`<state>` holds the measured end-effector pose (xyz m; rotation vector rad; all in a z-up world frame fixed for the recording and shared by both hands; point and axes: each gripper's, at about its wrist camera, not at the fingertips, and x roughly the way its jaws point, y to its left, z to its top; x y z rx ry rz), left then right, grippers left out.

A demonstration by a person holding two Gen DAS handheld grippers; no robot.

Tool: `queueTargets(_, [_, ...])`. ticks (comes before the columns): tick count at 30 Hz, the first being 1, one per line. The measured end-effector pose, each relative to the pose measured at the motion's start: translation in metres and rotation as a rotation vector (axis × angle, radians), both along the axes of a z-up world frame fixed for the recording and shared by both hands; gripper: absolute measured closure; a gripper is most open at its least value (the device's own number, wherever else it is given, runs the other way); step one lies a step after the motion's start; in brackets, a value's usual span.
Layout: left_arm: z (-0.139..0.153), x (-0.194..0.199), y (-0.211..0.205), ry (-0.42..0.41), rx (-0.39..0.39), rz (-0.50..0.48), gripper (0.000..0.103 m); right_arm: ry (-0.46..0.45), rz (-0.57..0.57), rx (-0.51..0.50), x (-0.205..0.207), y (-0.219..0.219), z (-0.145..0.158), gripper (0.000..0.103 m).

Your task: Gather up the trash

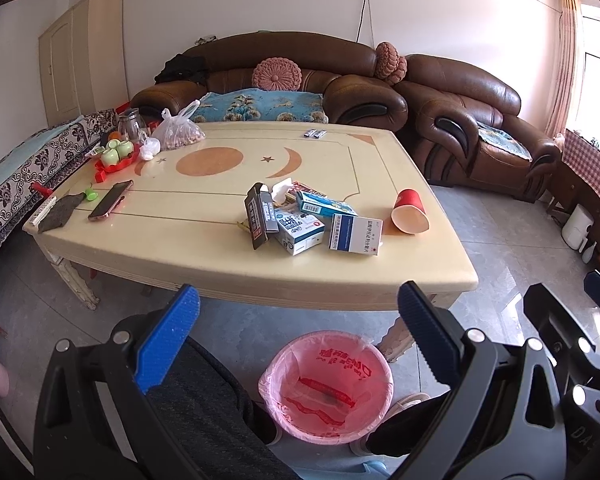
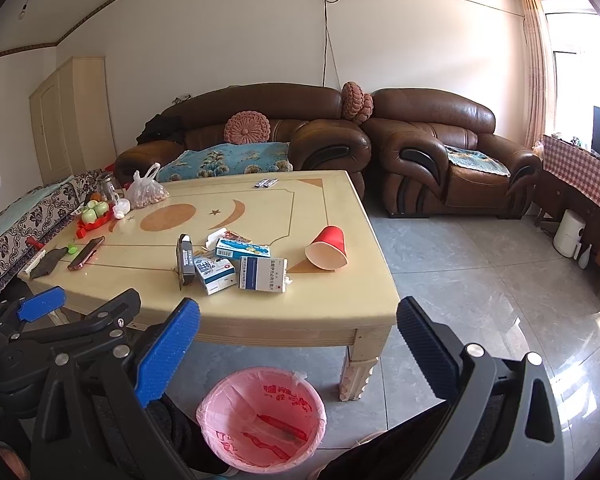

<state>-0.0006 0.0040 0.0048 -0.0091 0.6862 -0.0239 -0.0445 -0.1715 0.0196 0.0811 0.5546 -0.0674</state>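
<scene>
A heap of small cardboard boxes (image 1: pixel 300 218) (image 2: pixel 228 262) lies near the front of the cream coffee table (image 1: pixel 204 268) (image 2: pixel 260 312), with a crumpled tissue among them. A red paper cup (image 1: pixel 410 212) (image 2: pixel 328 248) lies on its side to their right. A bin lined with a pink bag (image 1: pixel 326 388) (image 2: pixel 262 416) stands on the floor below the table's front edge. My left gripper (image 1: pixel 298 320) hangs open above the bin, short of the table. My right gripper (image 2: pixel 298 332) is open too, just right of the left one, whose blue fingertip (image 2: pixel 40 306) shows beside it.
At the table's left end lie a phone (image 1: pixel 110 200), a grey cloth, a tea set on a red tray (image 1: pixel 116 156) and a plastic bag of nuts (image 1: pixel 178 128). Brown leather sofas (image 1: pixel 472 120) stand behind. A person's dark-trousered legs flank the bin.
</scene>
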Motion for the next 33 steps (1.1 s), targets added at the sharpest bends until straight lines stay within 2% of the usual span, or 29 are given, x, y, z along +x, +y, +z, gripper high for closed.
queueTargets(33, [-0.0053,-0.0029,0.0032,0.008,-0.001,0.011,0.006,0.001,0.018,0.009,-0.0012,0.0055,-0.0034,0.006])
